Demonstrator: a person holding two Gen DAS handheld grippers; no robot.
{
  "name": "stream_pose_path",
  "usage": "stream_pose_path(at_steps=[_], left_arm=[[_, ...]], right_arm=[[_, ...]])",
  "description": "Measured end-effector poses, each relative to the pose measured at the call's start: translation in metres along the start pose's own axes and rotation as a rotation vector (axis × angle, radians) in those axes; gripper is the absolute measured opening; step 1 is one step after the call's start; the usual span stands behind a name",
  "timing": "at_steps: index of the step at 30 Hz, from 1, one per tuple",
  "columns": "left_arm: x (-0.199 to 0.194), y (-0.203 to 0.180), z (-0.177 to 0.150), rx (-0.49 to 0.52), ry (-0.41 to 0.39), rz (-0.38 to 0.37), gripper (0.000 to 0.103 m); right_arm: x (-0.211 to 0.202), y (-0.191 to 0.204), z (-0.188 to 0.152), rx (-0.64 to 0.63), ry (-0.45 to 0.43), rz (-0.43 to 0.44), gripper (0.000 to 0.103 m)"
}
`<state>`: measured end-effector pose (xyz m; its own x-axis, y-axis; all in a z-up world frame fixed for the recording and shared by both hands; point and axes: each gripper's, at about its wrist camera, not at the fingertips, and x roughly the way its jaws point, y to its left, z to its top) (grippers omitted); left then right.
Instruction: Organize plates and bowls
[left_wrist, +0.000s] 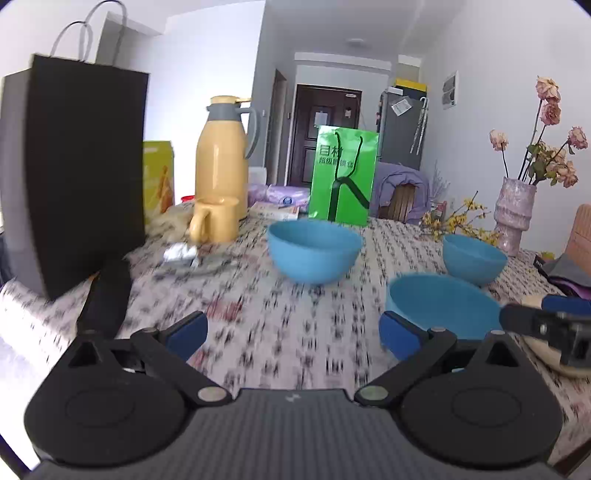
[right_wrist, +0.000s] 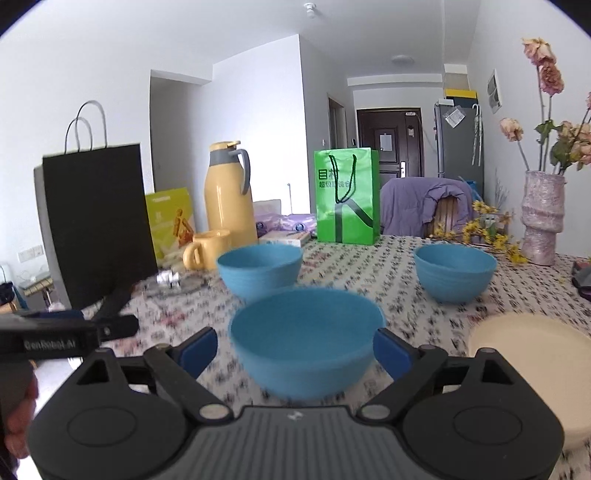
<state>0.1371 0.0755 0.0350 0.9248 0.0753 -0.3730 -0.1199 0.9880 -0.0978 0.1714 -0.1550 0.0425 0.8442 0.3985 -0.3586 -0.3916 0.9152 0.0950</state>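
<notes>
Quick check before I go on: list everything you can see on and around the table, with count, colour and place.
bowls: 3, blue, on the table; near one between the right fingers, far left, far right
plate: 1, cream, right of the near bowl
table: 1, patterned cloth
mug: 1, yellow, in front of the flask
flask: 1, yellow with grey top, back left
black bag: 1, far left
green bag: 1, back centre
yellow box: 1, behind the black bag
vase: 1, pink, back right, dried roses in it
chair: 1, purple cloth draped, behind the table
left gripper: open, over bare cloth
right gripper: open around the near bowl
</notes>
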Motion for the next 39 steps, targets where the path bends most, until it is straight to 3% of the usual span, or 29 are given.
stream_pose_path(at_steps=[9,16,19,21,25,28,30,33,39], left_arm=[[0.083,0.013,0.071,-0.035,0.058,-0.123,0.101],[0.170,0.032,0.103,-0.033,0.158,-0.142,0.101],[0.209,0.042,0.107,-0.063,0.213,-0.124,0.098],[0.231,0.047,0.106,-0.074,0.246,-0.121,0.078],[0.262,0.055,0.106,-0.109,0.292,-0.138,0.055],[0.279,0.059,0.102,-0.145,0.331,-0.151,0.040],[0.285,0.060,0.097,-0.161,0.358,-0.157,0.025],[0.288,0.060,0.093,-0.168,0.369,-0.139,0.017],[0.274,0.058,0.098,-0.155,0.349,-0.114,0.015]], right_arm=[[0.118,-0.025,0.092,0.146,0.226,0.094,0.090],[0.220,-0.038,0.128,0.187,0.374,0.120,0.088],[0.264,-0.047,0.132,0.234,0.454,0.112,0.080],[0.289,-0.051,0.130,0.253,0.504,0.114,0.071],[0.328,-0.056,0.120,0.291,0.589,0.104,0.057],[0.345,-0.055,0.108,0.303,0.644,0.122,0.036],[0.351,-0.053,0.103,0.302,0.667,0.143,0.020],[0.352,-0.048,0.102,0.287,0.668,0.152,0.016],[0.347,-0.043,0.107,0.278,0.648,0.140,0.012]])
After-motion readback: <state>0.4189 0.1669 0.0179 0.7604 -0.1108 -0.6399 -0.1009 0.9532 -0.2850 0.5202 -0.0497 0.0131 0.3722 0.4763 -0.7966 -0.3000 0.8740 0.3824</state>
